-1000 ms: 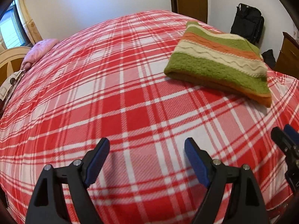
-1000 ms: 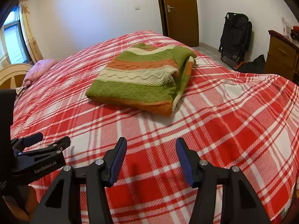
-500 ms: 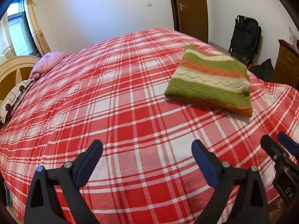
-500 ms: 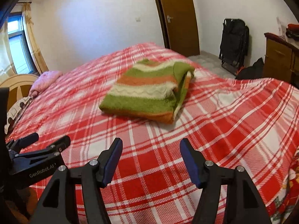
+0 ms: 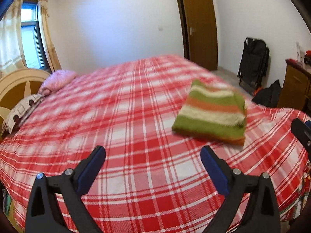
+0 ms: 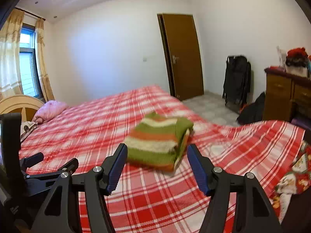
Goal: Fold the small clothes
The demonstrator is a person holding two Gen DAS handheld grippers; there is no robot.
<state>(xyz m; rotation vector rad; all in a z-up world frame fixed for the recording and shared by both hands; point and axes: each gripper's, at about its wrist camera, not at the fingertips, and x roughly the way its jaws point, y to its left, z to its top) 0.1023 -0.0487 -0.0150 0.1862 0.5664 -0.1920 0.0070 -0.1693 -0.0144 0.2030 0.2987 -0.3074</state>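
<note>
1. Nearest, two grippers: the left gripper (image 5: 153, 160) and right gripper (image 6: 157, 158) both hang released, holding nothing.
2. Since a second ago both have pulled back and risen from the striped sweater (image 5: 211, 114); the fold looks finished.
3. One sweater lies folded on the plaid bedspread (image 5: 126, 120).
4. Beyond the sweater: two pillows (image 5: 58, 78), one door (image 6: 181, 56).

A knitted sweater with green, orange and cream horizontal stripes (image 5: 210, 115) (image 6: 158, 145) lies folded into a thick, roughly square bundle, flat on the red-and-white plaid bedspread (image 5: 124, 116), its layered edges showing along the right side.
</note>
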